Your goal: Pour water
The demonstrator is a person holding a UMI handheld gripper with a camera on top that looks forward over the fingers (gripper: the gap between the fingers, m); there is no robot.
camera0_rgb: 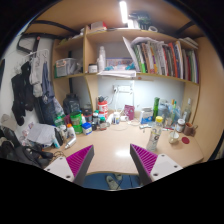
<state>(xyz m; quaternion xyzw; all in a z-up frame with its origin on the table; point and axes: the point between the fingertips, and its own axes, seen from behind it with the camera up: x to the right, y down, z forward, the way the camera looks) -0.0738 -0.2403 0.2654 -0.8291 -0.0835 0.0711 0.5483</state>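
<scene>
Hand-held gripper [112, 162] above a light wooden bench [112, 140]: its two fingers, each with a magenta pad [80, 160], stand spread apart with nothing between them, only bare bench surface showing in the gap. Beyond the fingers the bench is crowded along its back edge. To the right stand several bottles, among them a green bottle [155, 107] and a clear bottle [174, 112], with small jars beside them; which vessel holds the water cannot be told. To the left sits a cluster of containers, including a green-lidded tub [77, 121] and a blue-capped jar [87, 127]. A small red object [128, 112] stands near the middle, against the wall. Above, a wooden shelf [110, 75] carries a row of upright books [170, 60]. Clothes [25, 85] hang at the far left. A lit strip lamp [124, 12] runs across the ceiling.
</scene>
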